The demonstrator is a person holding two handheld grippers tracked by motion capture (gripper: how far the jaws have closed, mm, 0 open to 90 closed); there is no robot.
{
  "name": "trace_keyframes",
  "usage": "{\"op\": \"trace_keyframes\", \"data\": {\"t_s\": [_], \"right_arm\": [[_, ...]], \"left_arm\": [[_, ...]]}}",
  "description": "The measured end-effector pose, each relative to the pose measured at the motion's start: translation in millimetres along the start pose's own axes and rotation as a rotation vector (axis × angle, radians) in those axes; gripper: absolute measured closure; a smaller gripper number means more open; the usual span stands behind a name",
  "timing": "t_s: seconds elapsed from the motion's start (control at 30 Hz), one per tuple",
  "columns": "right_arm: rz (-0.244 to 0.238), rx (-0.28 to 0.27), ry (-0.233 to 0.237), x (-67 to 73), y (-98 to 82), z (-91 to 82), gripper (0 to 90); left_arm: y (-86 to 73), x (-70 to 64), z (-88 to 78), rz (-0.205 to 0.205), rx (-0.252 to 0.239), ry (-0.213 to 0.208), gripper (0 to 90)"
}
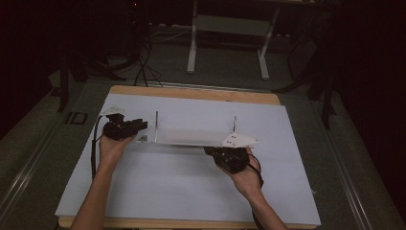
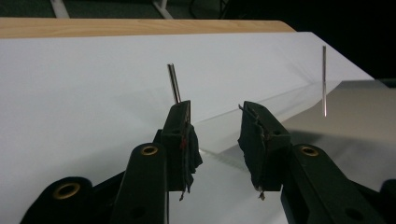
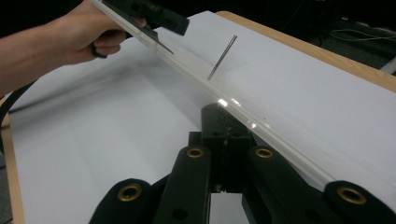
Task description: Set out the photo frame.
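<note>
R gripper (image 1: pixel 226 154) jaws were clamped on clear plate's (image 1: pixel 191 137) near edge, its long axis w/ desk (image 1: pixel 191 191) width; L gripper (image 2: pixel 215 135) jaws wide, straddling left end.

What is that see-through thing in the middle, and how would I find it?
Look at the white sheet covering the wooden table. At its middle lies a clear flat plastic plate, between the two black tools. Two thin metal rods stand upright from it, like nothing else there.
</note>
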State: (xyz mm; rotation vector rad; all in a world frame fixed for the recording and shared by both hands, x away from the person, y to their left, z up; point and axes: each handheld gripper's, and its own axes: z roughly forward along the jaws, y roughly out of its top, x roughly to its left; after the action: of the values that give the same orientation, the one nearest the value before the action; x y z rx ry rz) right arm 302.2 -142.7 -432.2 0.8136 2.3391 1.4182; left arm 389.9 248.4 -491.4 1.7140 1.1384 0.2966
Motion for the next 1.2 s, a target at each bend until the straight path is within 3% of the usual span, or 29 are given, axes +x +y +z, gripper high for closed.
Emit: {"op": "trace_keyframes", "data": {"t_s": [0.37, 0.57, 0.9, 1.0, 1.2], "right_arm": [[0.009, -0.009, -0.012, -5.1, 6.8, 1.6, 90.0], [0.009, -0.003, -0.021, -8.3, 12.9, 2.8, 90.0], [0.014, -0.005, -0.029, -13.8, 22.5, 6.0, 90.0], [0.017, -0.004, -0.028, -14.8, 23.9, 6.3, 90.0], [0.015, -0.002, -0.03, -16.4, 26.2, 6.9, 90.0]], "left_arm": [[-13.3, -0.1, -13.3, 0.03, -0.034, 0.006, 62.0], [-18.7, -1.8, -14.4, 0.047, -0.025, 0.002, 60.6], [-18.8, -12.0, -16.0, 0.144, -0.003, 0.034, 59.6], [-17.6, -19.2, -14.1, 0.201, -0.009, 0.056, 54.2], [-9.1, -29.6, -8.5, 0.255, -0.038, 0.038, 45.5]]}}
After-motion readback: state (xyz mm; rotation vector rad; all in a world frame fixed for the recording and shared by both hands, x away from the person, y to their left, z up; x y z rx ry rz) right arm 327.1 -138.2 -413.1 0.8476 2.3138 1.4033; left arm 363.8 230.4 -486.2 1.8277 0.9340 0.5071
